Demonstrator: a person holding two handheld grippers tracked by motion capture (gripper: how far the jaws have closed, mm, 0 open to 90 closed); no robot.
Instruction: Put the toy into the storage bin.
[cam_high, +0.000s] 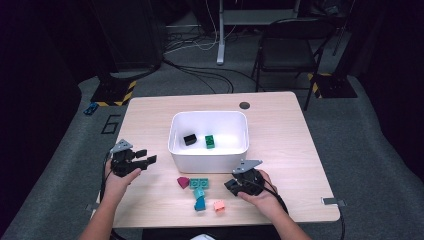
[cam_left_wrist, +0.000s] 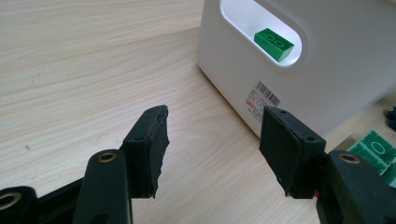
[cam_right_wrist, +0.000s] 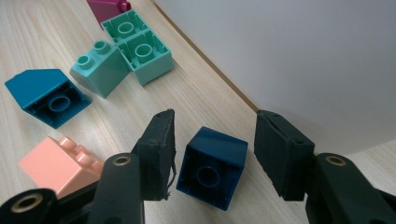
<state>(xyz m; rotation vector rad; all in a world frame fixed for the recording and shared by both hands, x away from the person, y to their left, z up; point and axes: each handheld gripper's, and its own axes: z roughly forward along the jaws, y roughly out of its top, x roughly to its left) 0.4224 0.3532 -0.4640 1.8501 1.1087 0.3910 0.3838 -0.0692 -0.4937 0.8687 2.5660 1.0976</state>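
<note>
I have the right gripper (cam_right_wrist: 212, 154) with its jaws parted around a dark blue brick (cam_right_wrist: 212, 164) lying studs-down on the desk beside the white bin (cam_high: 208, 155) (not yet clamped). It looks light, rigid and slick, so I'd squeeze its flat sides. Left gripper (cam_left_wrist: 212, 149) gapes empty; the brick's underside is hidden

bin (cam_high: 172, 131) – two bricks inside | loose bricks (cam_high: 199, 183) – before it

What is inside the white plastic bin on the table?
Inside the white plastic bin lie a black brick and a green brick, apart from each other. The near wall hides the strip of floor just behind it, so anything there is unseen.
</note>
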